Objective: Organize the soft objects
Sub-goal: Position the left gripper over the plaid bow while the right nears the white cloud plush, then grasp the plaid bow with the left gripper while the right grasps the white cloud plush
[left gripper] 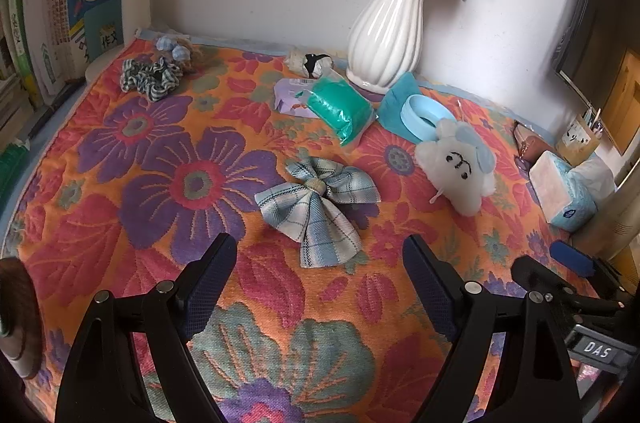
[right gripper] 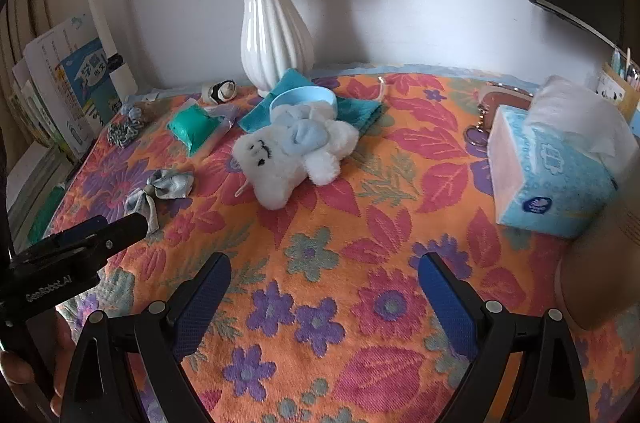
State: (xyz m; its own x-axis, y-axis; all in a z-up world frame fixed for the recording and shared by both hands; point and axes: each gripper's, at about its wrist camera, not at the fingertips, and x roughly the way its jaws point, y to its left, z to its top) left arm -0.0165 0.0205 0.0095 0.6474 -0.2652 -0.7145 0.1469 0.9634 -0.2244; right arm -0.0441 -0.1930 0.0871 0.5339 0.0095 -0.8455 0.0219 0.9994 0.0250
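A blue plaid bow (left gripper: 316,205) lies on the flowered cloth (left gripper: 140,183) just ahead of my left gripper (left gripper: 320,255), which is open and empty. A white plush toy (left gripper: 460,167) with blue ears lies to its right. In the right wrist view the plush toy (right gripper: 292,159) sits well ahead of my right gripper (right gripper: 324,271), open with nothing between its fingers. The bow (right gripper: 160,191) shows at the left there. Further back lie a green packet (left gripper: 340,105), a teal cloth (left gripper: 400,103) with a light blue ring (left gripper: 426,111), and a striped scrunchie (left gripper: 150,79).
A white ribbed vase (left gripper: 384,27) with blue flowers stands against the back wall. A blue tissue box (right gripper: 548,167) sits at the right, with a brown pouch (right gripper: 504,103) behind it. Books (left gripper: 80,7) stand at the left edge. A small black-and-white item (left gripper: 312,63) lies near the vase.
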